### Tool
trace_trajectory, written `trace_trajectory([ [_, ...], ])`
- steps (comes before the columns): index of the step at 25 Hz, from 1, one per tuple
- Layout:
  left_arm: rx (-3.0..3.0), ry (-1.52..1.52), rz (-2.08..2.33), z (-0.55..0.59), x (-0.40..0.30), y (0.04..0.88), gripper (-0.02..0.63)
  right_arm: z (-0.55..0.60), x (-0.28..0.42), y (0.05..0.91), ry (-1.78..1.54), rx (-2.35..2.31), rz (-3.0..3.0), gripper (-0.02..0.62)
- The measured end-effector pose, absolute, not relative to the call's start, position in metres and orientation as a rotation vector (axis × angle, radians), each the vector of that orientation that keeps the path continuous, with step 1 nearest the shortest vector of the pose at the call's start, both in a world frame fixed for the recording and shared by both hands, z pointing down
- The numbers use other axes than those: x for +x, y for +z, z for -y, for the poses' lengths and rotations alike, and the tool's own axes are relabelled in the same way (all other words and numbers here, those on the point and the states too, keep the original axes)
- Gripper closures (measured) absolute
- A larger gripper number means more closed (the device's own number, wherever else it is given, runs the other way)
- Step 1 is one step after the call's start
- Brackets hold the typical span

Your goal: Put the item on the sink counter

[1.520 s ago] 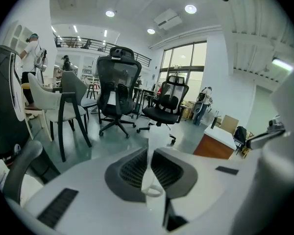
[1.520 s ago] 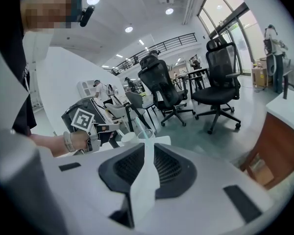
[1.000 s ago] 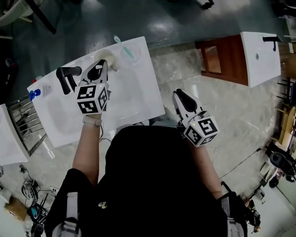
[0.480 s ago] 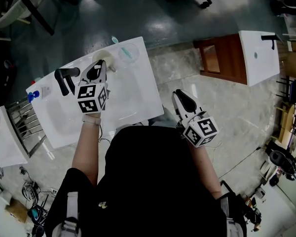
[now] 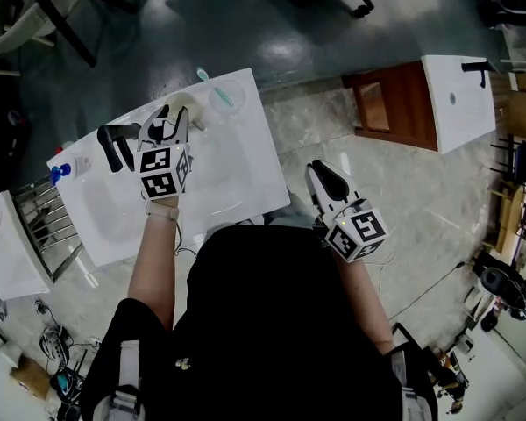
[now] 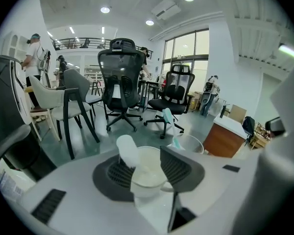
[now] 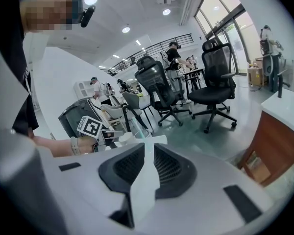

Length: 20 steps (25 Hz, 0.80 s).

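1. White sink counter (image 5: 256, 152) on a tiled floor, with office chairs beyond it. At its left end stands a bottle (image 5: 63, 167); its label is too small to read.
2. Next comes the black tap (image 5: 116, 139).
3. Left gripper (image 5: 167, 119): jaws opening, with the cup (image 6: 147, 169) between them. The cup appears to rest on the counter's far edge, so this looks like the release step.
4. Next move, as I judge it: draw the gripper straight back so neither pad tips the cup.
5. Just beside the cup stands a glass (image 5: 228, 96) holding a toothbrush.
6. Right gripper (image 7: 146, 170): jaws pressed together, nothing between them, held off the counter. No brand is legible.
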<state>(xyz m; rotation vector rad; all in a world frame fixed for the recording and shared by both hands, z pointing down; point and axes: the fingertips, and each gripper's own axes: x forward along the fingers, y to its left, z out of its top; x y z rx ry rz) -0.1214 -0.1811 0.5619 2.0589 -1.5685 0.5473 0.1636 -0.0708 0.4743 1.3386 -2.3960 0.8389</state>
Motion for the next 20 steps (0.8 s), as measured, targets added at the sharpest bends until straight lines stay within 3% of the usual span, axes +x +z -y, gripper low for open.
trace_trajectory([
  [5, 2.025, 0.573, 1.601, 0.183, -0.130, 0.562, 0.391, 0.069, 0.164, 0.472, 0.827, 1.338, 2.405, 0.522],
  [20, 1.894, 0.617, 1.683, 0.164, -0.149, 0.571, 0.347, 0.061, 0.165, 0.464, 0.808, 1.328, 2.446, 0.522],
])
